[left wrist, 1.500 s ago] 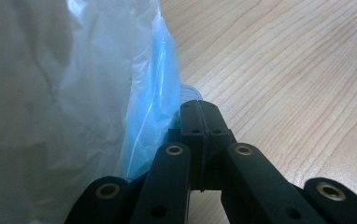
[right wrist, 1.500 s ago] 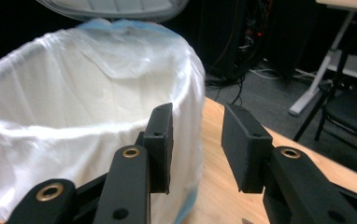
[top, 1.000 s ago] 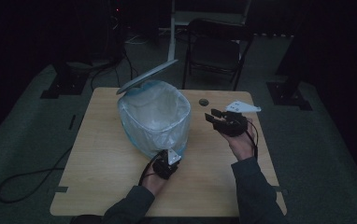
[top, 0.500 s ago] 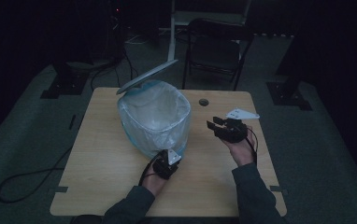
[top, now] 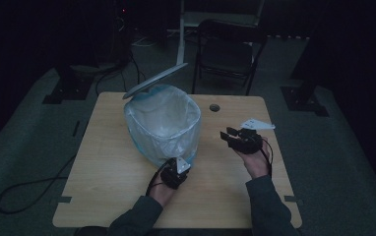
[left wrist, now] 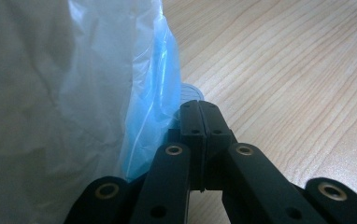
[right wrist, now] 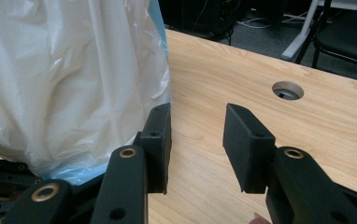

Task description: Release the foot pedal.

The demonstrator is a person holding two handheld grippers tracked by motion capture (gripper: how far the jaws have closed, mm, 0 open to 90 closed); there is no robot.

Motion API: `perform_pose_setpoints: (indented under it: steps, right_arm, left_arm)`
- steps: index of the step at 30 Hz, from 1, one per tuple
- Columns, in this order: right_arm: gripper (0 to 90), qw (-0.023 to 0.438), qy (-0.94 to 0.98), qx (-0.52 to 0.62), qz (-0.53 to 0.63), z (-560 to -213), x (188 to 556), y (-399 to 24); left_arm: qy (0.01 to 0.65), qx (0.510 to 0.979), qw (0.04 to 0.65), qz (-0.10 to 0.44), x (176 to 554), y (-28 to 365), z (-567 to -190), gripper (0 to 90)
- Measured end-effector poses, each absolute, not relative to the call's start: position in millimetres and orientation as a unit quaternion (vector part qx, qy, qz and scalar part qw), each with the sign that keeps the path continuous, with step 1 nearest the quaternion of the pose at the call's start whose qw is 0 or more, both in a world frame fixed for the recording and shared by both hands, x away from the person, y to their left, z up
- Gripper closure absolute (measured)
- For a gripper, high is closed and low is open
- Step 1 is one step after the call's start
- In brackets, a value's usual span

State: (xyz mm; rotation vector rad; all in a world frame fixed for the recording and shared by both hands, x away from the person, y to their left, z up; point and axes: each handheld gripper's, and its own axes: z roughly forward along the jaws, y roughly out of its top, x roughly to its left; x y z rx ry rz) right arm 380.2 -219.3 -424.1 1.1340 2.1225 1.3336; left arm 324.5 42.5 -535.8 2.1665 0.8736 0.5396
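- High view: my pale-blue plastic bin (top: 162,129), lined with a crinkled white bag, lid tipped up, stands mid-table (top: 107,167).
- My left claw (top: 177,169), pressed together, sits at its base.
- My right claw (top: 233,135) hangs spread, empty.

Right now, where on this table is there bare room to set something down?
The widest bare wood lies left of the lined bin, out to the table edge. Another patch runs along the near edge between the two forearms. A smaller one sits beyond the right claw, around the cable hole. It is crowded at the bin's near foot, by the left claw.
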Motion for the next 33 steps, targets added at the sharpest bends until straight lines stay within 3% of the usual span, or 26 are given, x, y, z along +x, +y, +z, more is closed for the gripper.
perform_pose_setpoints:
  steps: [18, 24, 28, 29, 30, 33]
  right_arm:
    - [61.3, 0.191, 0.758, 0.408, 0.472, -429, 380, -223]
    - [61.2, 0.19, 0.758, 0.411, 0.47, -431, 382, -224]
    - [61.2, 0.187, 0.757, 0.418, 0.466, -436, 384, -228]
    - [61.3, 0.187, 0.757, 0.42, 0.464, -437, 384, -228]
    - [61.2, 0.187, 0.757, 0.421, 0.463, -438, 385, -229]
    - [61.2, 0.188, 0.758, 0.425, 0.458, -442, 386, -230]
  left_arm:
    - [0.365, 0.822, 0.385, 0.207, 316, 46, -524, 87.5]
    - [0.366, 0.824, 0.386, 0.198, 310, 49, -520, 82.2]
    - [0.321, 0.844, 0.381, 0.199, 306, 59, -518, 79.0]
    - [0.372, 0.821, 0.382, 0.203, 298, 59, -518, 78.0]
    - [0.334, 0.837, 0.383, 0.202, 301, 65, -516, 77.2]
    - [0.336, 0.835, 0.39, 0.196, 295, 71, -515, 76.0]
